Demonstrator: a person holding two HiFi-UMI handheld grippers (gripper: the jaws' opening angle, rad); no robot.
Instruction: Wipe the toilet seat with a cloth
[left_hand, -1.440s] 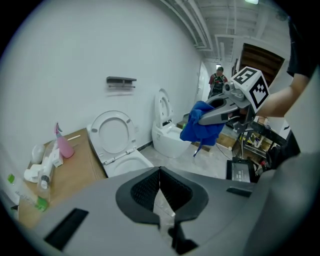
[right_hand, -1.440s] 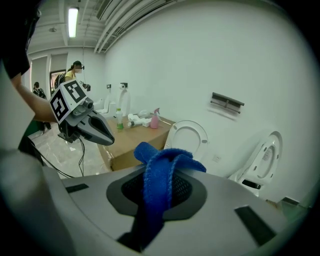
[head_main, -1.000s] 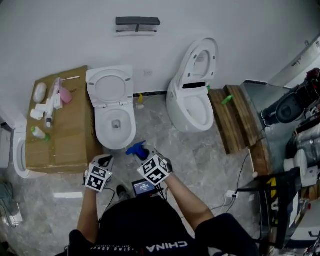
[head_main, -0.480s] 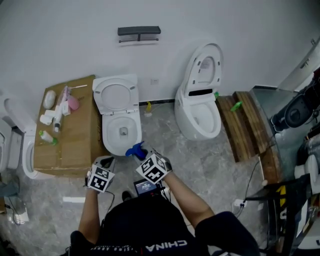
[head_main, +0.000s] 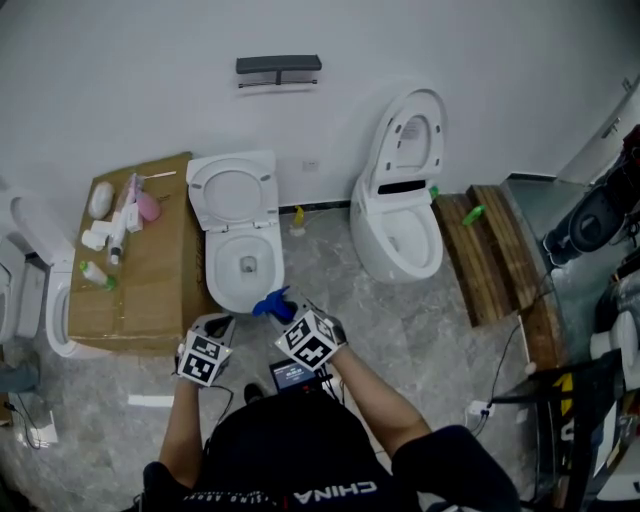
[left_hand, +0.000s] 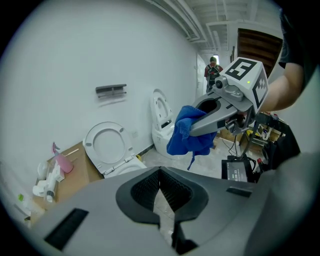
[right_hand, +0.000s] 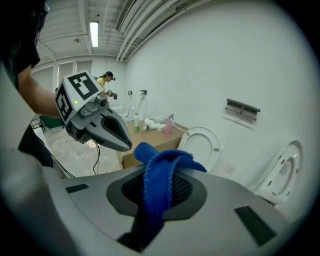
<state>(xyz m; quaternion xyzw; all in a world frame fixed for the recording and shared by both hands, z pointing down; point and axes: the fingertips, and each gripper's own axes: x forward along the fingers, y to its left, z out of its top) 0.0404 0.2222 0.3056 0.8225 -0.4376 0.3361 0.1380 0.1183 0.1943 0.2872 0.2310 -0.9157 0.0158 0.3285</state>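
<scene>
Right gripper (head_main: 290, 312) jaws pinch a knitted blue cloth (right_hand: 159, 175); left gripper (left_hand: 160, 187) jaws pressed together.

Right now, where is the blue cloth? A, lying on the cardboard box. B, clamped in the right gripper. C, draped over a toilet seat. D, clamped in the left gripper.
B: the right gripper view shows the blue cloth pinched between the jaws of the right gripper, while the left gripper is shut on nothing.
</scene>
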